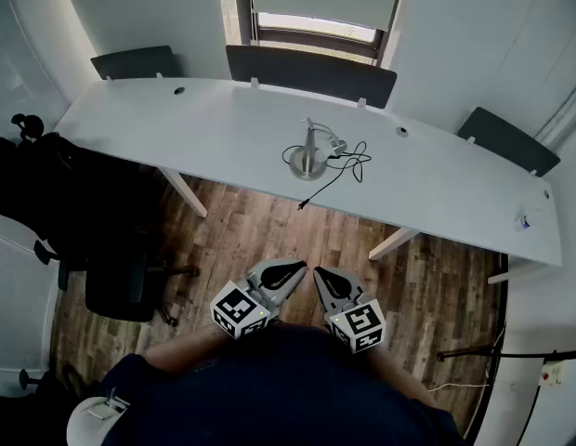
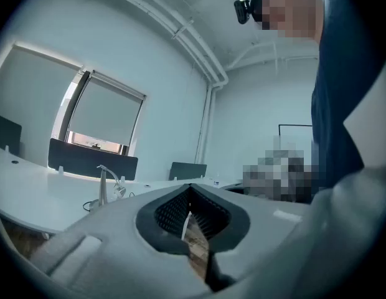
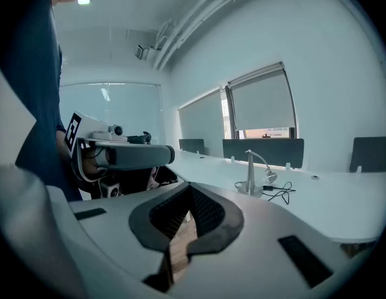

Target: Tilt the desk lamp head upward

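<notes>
A small silver desk lamp [image 1: 311,151] stands on a round base near the middle of the long white desk [image 1: 204,128], its head bent down to the right beside a black cable [image 1: 348,165]. The lamp also shows in the left gripper view [image 2: 104,185] and in the right gripper view [image 3: 254,172]. Both grippers are held close to the person's body, well short of the desk and over the wooden floor. The left gripper [image 1: 290,274] is shut with nothing in it. The right gripper [image 1: 323,280] is shut and empty too.
Dark partition panels [image 1: 311,72] stand along the desk's far edge under a window with a blind. A black office chair [image 1: 74,221] sits at the left of the desk. Slanted white desk legs [image 1: 183,191] reach the wooden floor [image 1: 269,235].
</notes>
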`<state>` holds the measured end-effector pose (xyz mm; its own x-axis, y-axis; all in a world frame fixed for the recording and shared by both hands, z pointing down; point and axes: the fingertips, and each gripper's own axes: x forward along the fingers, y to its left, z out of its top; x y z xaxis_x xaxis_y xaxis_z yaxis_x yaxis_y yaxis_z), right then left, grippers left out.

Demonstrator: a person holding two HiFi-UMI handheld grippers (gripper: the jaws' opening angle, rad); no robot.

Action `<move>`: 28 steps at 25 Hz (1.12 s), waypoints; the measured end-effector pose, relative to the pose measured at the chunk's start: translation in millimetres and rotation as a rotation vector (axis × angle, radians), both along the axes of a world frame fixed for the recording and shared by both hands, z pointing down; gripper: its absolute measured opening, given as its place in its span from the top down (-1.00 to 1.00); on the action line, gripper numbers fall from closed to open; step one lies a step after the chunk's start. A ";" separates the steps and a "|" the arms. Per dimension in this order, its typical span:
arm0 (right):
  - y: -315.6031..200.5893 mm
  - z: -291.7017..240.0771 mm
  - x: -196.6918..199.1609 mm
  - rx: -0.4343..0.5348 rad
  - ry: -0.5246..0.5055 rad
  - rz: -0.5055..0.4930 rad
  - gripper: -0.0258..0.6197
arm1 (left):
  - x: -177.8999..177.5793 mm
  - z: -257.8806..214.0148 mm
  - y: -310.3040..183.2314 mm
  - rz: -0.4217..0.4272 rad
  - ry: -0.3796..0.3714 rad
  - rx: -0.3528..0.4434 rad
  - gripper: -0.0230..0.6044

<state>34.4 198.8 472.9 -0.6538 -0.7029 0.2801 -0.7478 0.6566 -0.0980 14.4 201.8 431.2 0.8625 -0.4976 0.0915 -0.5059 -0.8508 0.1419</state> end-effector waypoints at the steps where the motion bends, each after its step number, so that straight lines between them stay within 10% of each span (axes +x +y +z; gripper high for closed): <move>1: -0.3 0.1 -0.2 0.002 0.001 0.001 0.89 | -0.5 0.5 -0.4 0.000 -0.002 0.003 0.91; 28: -27.6 -7.5 47.4 0.078 0.003 -0.058 0.89 | 37.2 7.2 -24.8 -0.137 -0.014 0.019 0.91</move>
